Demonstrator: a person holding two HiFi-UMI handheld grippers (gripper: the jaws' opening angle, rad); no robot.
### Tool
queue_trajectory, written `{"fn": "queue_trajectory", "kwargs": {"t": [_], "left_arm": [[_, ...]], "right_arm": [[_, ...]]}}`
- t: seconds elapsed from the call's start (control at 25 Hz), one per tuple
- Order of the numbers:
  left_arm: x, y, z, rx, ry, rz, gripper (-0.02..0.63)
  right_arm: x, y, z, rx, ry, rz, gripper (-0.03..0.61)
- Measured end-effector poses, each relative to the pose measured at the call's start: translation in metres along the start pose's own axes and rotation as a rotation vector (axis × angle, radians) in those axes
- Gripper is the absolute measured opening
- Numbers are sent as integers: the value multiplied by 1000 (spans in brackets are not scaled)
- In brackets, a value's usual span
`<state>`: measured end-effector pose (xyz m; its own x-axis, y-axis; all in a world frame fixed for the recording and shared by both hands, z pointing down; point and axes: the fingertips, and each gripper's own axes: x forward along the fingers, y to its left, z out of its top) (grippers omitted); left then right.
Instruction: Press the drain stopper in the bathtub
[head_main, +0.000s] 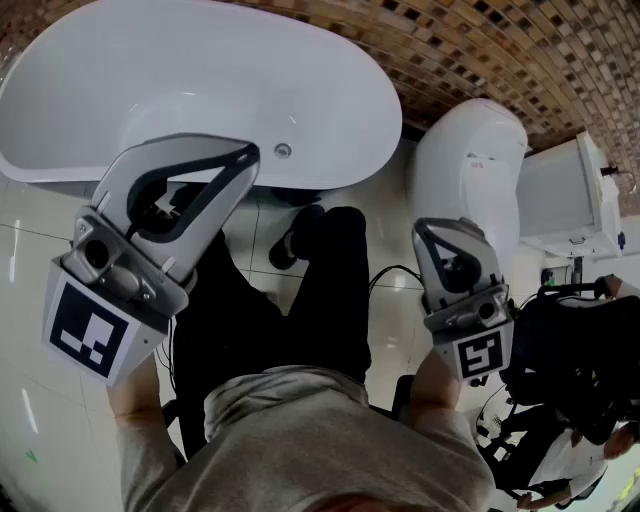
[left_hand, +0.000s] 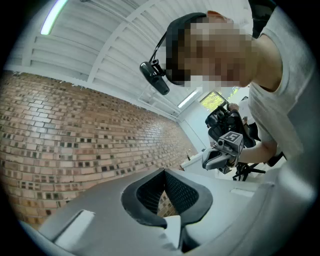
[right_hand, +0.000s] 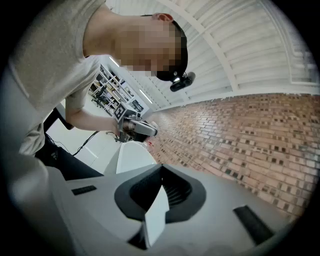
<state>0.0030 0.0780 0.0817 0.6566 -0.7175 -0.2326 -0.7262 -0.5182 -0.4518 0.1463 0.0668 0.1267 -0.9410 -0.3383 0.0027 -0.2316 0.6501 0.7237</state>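
The white bathtub (head_main: 200, 80) lies ahead across the top of the head view. A small round chrome fitting (head_main: 283, 150) sits on its near rim; the inside of the tub shows no drain stopper from here. My left gripper (head_main: 248, 155) is held high and close to the head camera, its tips over the tub's near rim, shut on nothing. My right gripper (head_main: 425, 228) hangs over the floor beside the toilet, also shut and empty. Both point upward at the brick wall: the left gripper (left_hand: 162, 171) sees the right gripper (left_hand: 222, 152), and the right gripper (right_hand: 161, 166) sees the left gripper (right_hand: 132, 125).
A white toilet (head_main: 470, 170) stands right of the tub, with a white cabinet (head_main: 580, 195) beyond it. Black equipment and cables (head_main: 570, 350) crowd the right floor. A mosaic brick wall (head_main: 480, 40) runs behind. My legs stand on white tiles (head_main: 40, 270).
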Motion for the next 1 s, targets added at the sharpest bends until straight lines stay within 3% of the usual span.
{"fn": "queue_trajectory", "kwargs": {"t": [0.12,0.24,0.4,0.48,0.64,1.0], "left_arm": [[3,16,-45,27,41,13,-3],[14,42,-102,-30,83,29,-3],[32,65,-165,-95,94,36,-3],[40,70,-199,-111,111,26,-3],[58,76,-265,-235,108,18,-3],[101,110,-381,-354,152,13,-5]], "right_arm": [[27,14,-34,15,33,71,0],[67,17,-83,36,64,167,0],[112,19,-195,237,314,212,0],[142,20,-238,306,344,226,0],[199,39,-324,317,392,303,0],[268,129,-511,472,724,581,0]]}}
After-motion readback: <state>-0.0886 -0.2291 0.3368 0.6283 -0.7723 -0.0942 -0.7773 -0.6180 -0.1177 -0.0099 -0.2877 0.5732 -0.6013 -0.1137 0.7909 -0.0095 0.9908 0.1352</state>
